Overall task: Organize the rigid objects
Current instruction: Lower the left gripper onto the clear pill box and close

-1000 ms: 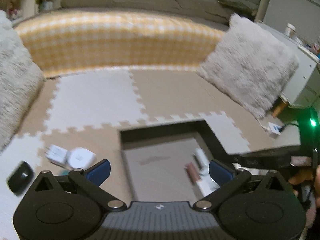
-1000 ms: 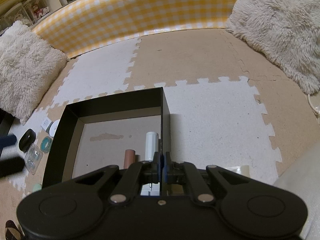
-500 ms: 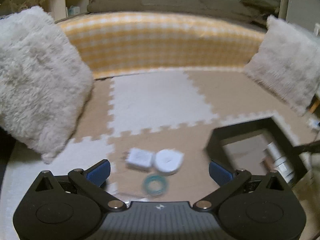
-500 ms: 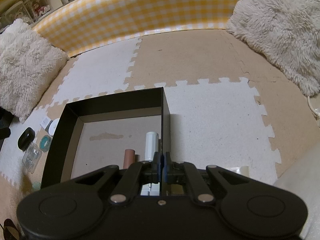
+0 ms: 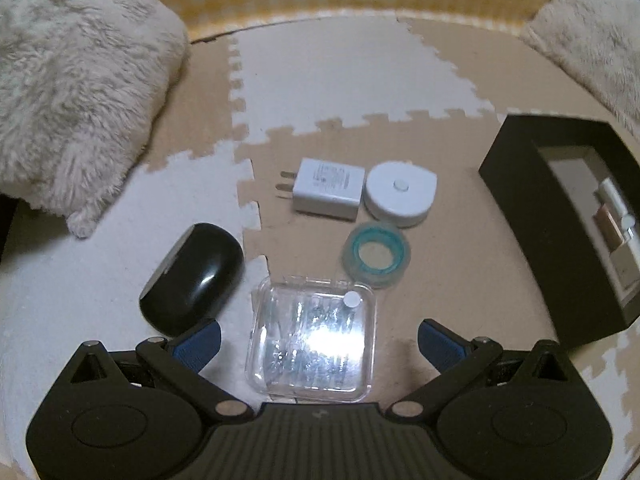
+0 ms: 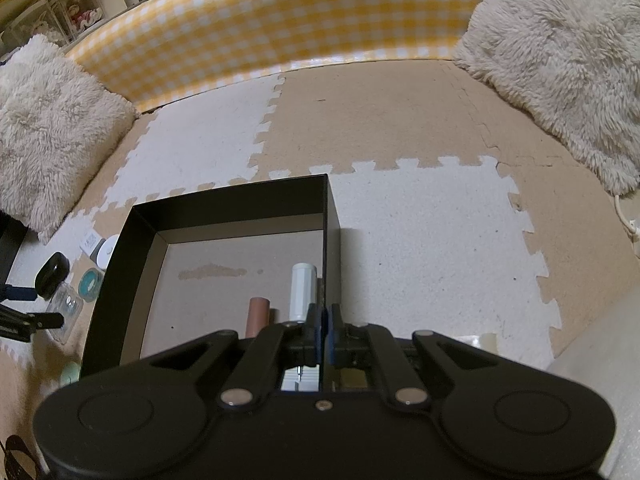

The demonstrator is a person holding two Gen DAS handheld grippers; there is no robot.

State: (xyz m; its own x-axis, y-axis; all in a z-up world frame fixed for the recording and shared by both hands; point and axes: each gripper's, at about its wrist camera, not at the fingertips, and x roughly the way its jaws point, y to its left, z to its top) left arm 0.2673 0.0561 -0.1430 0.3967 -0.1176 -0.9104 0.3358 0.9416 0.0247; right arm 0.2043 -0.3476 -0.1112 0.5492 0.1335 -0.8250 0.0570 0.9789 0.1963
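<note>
My left gripper [image 5: 318, 342] is open and empty, its jaws astride a clear plastic case [image 5: 314, 340] on the floor mat. Beside the case lie a black oval case [image 5: 192, 278], a teal tape roll [image 5: 376, 254], a white charger plug [image 5: 326, 188] and a white round device [image 5: 400, 192]. The black box [image 5: 516, 184] stands to the right. My right gripper [image 6: 322, 320] is shut and empty, above the black box's right wall [image 6: 330, 240]. Inside the box lie a white tube [image 6: 303, 290] and a brown tube [image 6: 256, 316].
Fluffy pillows lie at the left [image 5: 76, 80] and at the right [image 6: 560, 64]. A yellow checked cushion edge [image 6: 280, 24] runs along the back. The floor is beige and white puzzle mat [image 6: 420, 232].
My left gripper has swung left away from the box and dropped low over the loose items, now straddling the clear case. My right gripper has not moved.
</note>
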